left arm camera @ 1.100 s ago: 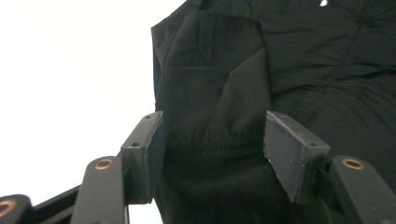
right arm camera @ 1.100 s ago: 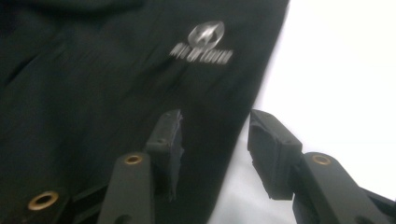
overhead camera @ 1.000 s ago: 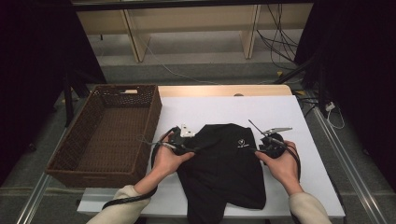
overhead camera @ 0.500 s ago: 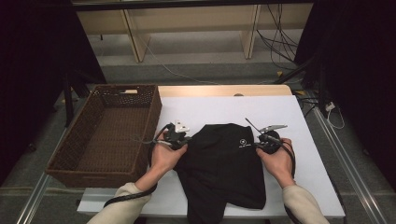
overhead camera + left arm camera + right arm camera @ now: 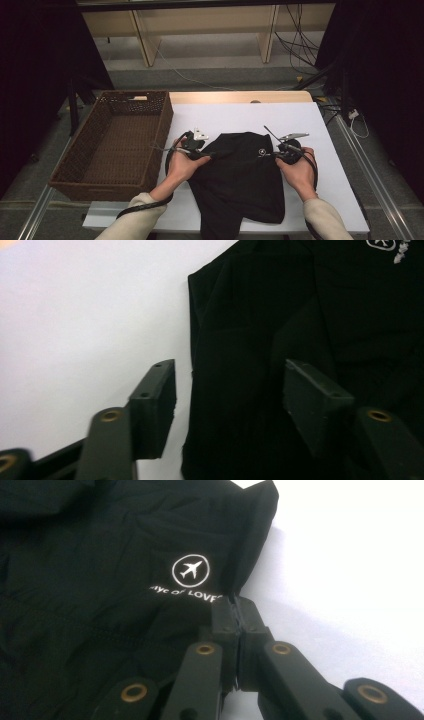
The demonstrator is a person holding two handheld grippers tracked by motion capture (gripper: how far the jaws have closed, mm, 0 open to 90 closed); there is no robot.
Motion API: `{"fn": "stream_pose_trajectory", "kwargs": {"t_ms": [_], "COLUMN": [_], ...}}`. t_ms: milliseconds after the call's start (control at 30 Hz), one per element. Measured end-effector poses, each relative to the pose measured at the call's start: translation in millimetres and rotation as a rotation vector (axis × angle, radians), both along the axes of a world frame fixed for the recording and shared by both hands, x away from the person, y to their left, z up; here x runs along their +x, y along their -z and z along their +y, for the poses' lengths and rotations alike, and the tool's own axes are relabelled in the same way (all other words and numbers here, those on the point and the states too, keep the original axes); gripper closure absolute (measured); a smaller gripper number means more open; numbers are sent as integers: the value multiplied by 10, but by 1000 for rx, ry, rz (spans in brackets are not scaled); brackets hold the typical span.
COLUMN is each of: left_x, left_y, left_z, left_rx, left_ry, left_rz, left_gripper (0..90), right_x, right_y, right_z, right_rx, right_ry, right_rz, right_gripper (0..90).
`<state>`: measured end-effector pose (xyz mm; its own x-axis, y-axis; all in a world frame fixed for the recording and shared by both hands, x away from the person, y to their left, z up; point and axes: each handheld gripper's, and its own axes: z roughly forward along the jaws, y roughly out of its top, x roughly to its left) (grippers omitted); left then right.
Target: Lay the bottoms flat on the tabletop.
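I keep my right gripper [image 5: 235,611] pinched on the black garment's [image 5: 240,175] right edge, pinning it on the white table [image 5: 330,130], while my left gripper's [image 5: 227,405] jaws, just opening, straddle its left edge to regrip for folding.

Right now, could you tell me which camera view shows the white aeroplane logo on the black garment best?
The right gripper view: the logo is close and sharp, a circled aeroplane above a line of lettering, just ahead of the right gripper. The high view shows it as a tiny white mark; the left gripper view catches a cropped part at its top edge.
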<state>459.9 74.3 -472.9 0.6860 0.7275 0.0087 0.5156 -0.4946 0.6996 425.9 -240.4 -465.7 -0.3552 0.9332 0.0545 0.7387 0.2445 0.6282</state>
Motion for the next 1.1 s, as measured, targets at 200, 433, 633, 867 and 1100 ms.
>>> {"fn": "stream_pose_trajectory", "kwargs": {"t_ms": [200,433,633,867,1100], "left_x": [137,84,76,99,116], "left_y": [96,-113,-266,-209,-58], "left_z": [-117,-12,204,370,268], "left_rx": [6,-87,-164,-117,-67], "left_ry": [-10,-76,-210,-245,-163], "left_rz": [107,32,-91,-92,-3], "left_gripper": [458,788,736,692,539], "right_x": [-4,-10,-16,11,52], "right_y": [14,-7,-68,-33,5], "right_z": [1,-28,-41,-62,-77], "right_rx": [-1,11,38,49,54], "right_ry": [-3,13,41,61,87], "right_rz": [2,-16,-68,-55,-42], "right_gripper": [896,896,896,758,655]}}
